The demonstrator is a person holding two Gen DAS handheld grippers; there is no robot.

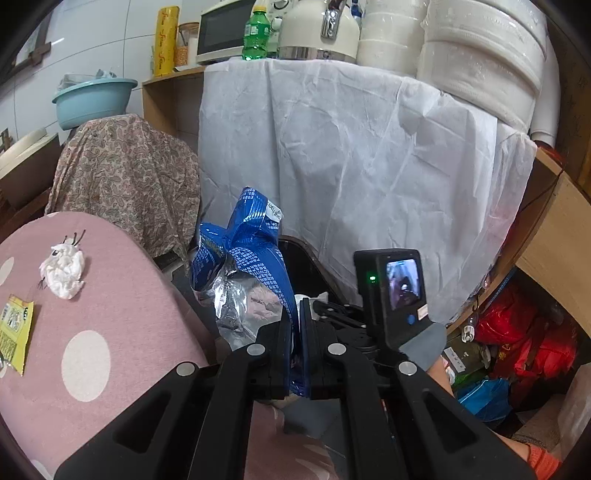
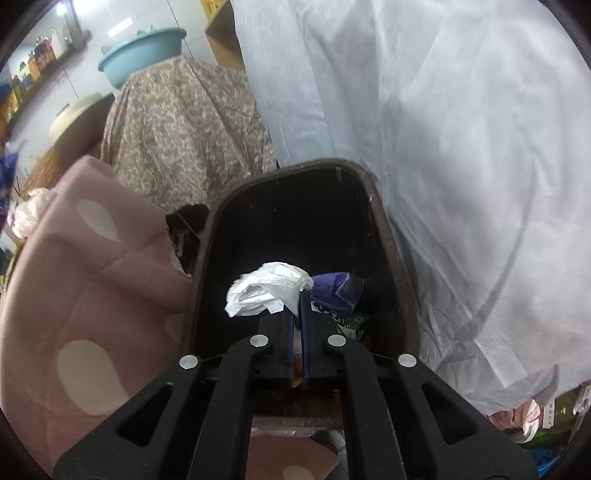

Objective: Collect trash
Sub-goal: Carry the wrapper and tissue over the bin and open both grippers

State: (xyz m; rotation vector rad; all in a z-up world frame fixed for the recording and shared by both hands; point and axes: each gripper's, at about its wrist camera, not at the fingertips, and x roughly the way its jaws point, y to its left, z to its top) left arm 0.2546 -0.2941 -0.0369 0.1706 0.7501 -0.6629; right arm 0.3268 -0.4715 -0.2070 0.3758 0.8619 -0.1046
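- Your left tool point(image 1: 295, 314) is clenched on a blue snack wrapper point(image 1: 247, 236); the wrapper sticks up from between the pads, its silver inside showing on the left.
- That wrapper hangs just past the edge of the desk point(image 1: 122, 314), which wears a pink cloth with pale spots, and in front of the dark trash bin point(image 1: 314, 262).
- On the desk in the left wrist view, a crumpled white tissue point(image 1: 62, 273) lies near the far edge, and a yellow packet point(image 1: 14, 332) lies nearer you at the left border; the two are apart.
- Your right tool point(image 2: 296, 306) is clenched on a crumpled white paper point(image 2: 262, 291), which bunches out to the left of the pads.
- The right tool and its paper are over the open mouth of the trash bin point(image 2: 384, 221), which stands between the desk point(image 2: 92, 280) and a hanging white sheet point(image 2: 461, 166).
- Down inside the bin you can see a purple wrapper point(image 2: 336, 290) and a greenish package beneath it, just right of the pads.
- In the left wrist view, the back of your right tool's camera point(image 1: 391, 291), screen lit, shows beside the bin, with a gloved hand point(image 1: 424, 343) under it.
- Behind stand a paisley-covered object point(image 1: 125, 177) with a teal basin point(image 1: 92, 101) on top, and a microwave point(image 1: 221, 31), a green bottle point(image 1: 255, 35) and a cream kettle point(image 1: 317, 31) above the sheet.
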